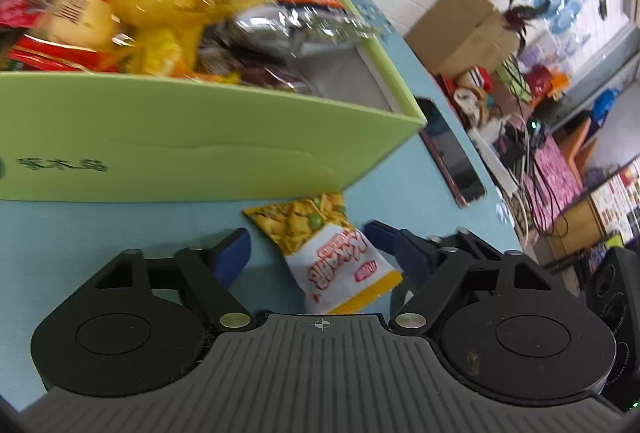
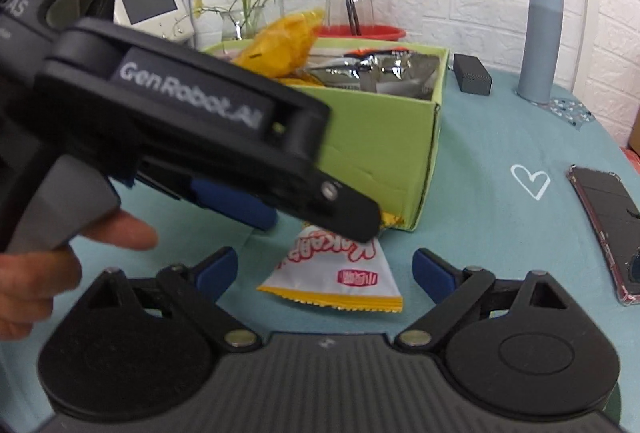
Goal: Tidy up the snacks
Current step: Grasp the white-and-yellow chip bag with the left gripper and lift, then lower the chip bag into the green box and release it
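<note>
Your round worktop with the teal cloth (image 2: 500, 137) carries everything, and on it the light green cardboard box (image 1: 200, 137) is already heaped with snack bags, a yellow crinkly one and a silver foil one riding above the rim. Drop another packet on that pile carelessly and something could slide off the top and over the side.

Your left gripper (image 1: 308, 249) hangs low with its blue pads spread wide on either side of the small white-and-yellow snack packet with red lettering (image 1: 332, 253), which lies flat on the cloth just in front of the box wall. Your right gripper (image 2: 324, 269) is spread too, facing the same packet from the other end. Both tools crowd one small target, so they may knock each other, or one may shove the packet as the other closes.

The packet is thin and slippery: close too high and the pads will likely skate off the film; close too hard and you may crush what is inside.

The dark phone in a clear case (image 2: 608, 217) lies nearby on the worktop, within reach of a stray swing
</note>
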Demonstrator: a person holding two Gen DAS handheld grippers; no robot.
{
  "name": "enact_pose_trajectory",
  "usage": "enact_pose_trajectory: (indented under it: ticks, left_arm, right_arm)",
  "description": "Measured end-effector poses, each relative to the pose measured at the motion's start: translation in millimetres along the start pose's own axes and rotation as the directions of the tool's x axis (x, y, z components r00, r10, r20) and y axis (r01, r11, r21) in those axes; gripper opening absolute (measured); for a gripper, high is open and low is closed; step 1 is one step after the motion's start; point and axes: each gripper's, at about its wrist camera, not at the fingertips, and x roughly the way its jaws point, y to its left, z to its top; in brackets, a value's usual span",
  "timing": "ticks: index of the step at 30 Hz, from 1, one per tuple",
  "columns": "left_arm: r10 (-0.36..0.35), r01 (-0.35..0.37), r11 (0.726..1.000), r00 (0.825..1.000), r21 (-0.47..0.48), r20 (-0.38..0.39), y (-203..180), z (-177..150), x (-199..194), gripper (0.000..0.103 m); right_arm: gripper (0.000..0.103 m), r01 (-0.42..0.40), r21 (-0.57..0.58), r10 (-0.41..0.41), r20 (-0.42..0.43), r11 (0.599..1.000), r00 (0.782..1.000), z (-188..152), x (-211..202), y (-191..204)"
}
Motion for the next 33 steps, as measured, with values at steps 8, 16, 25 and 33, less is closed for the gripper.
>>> enact_pose_trajectory:
  ticks: [8, 16, 25, 33]
  left_arm:
    - [-0.043, 0.043, 0.999, 0.999, -0.024, -0.005, -1.3, -21.7, -25.0, 0.023]
    - [-0.023, 0.01, 0.997, 0.982, 0.07, 0.187, -31.8, 16.0, -93.2, 0.023]
    - [0.041, -0.057, 0.997, 0.964, 0.05, 0.263, -7.1, 125.0, -72.8, 0.023]
    - [0.073, -0.078, 0.997, 0.977, 0.016, 0.201, 44.8, 138.4, -17.4, 0.028]
  right_arm:
    - [0.068, 0.015, -0.072, -0.011, 0.057, 0.997, 0.998, -10.4, -36.4, 21.4]
    - [0.067, 0.055, -0.218, -0.005, 0.223, 0.974, 0.975, 44.1, -74.7, 46.0]
    - [0.066, 0.042, -0.198, 0.005, 0.231, 0.979, 0.973, 140.9, -2.2, 13.1]
    - [0.071, -0.033, -0.158, 0.042, 0.056, 0.987, 0.998, 138.4, 69.3, -7.9]
